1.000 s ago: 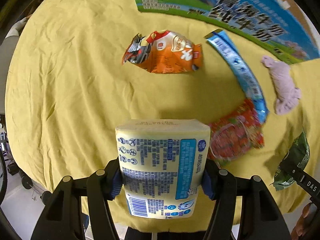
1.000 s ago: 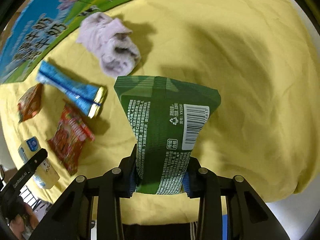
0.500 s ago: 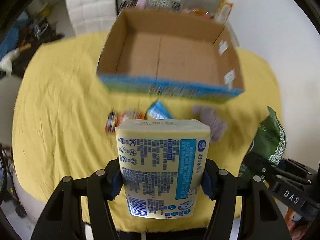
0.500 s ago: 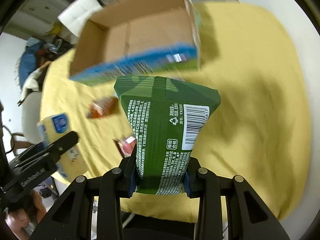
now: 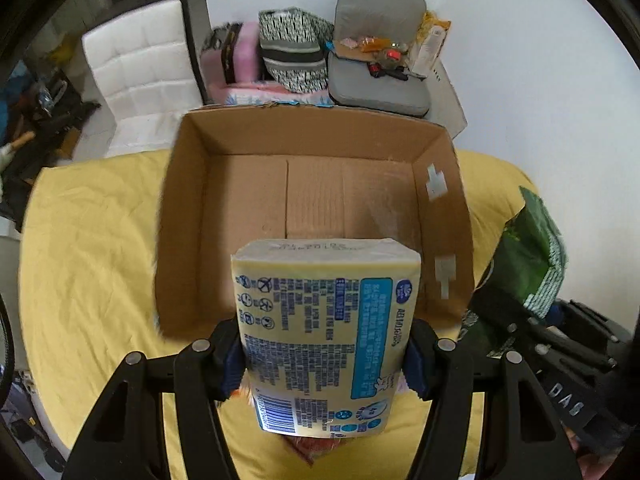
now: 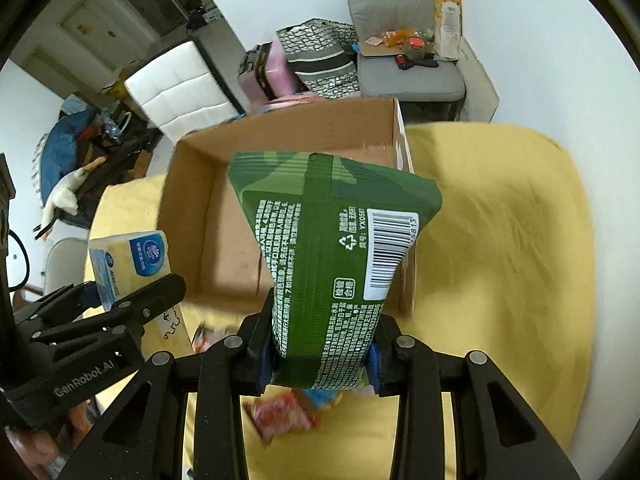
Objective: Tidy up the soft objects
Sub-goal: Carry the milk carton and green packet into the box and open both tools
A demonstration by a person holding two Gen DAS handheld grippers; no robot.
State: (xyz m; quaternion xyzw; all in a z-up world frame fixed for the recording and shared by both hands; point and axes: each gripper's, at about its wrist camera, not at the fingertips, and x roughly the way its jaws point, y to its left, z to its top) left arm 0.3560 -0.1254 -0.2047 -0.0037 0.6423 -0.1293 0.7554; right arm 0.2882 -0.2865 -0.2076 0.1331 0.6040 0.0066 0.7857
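My left gripper is shut on a pale yellow tissue pack with blue print and holds it above the near edge of an open cardboard box. My right gripper is shut on a green snack bag and holds it over the box's near right side. The tissue pack and left gripper also show at the left of the right wrist view. The green bag shows at the right of the left wrist view. The box floor is bare where it shows.
The box stands on a yellow cloth over the table. A red packet lies on the cloth below my right gripper. Behind the table stand a white chair, bags and a grey seat against the wall.
Both grippers rose from low over the cloth and moved toward the box with their loads. The box now fills the middle of both views; the loose packets have dropped below.
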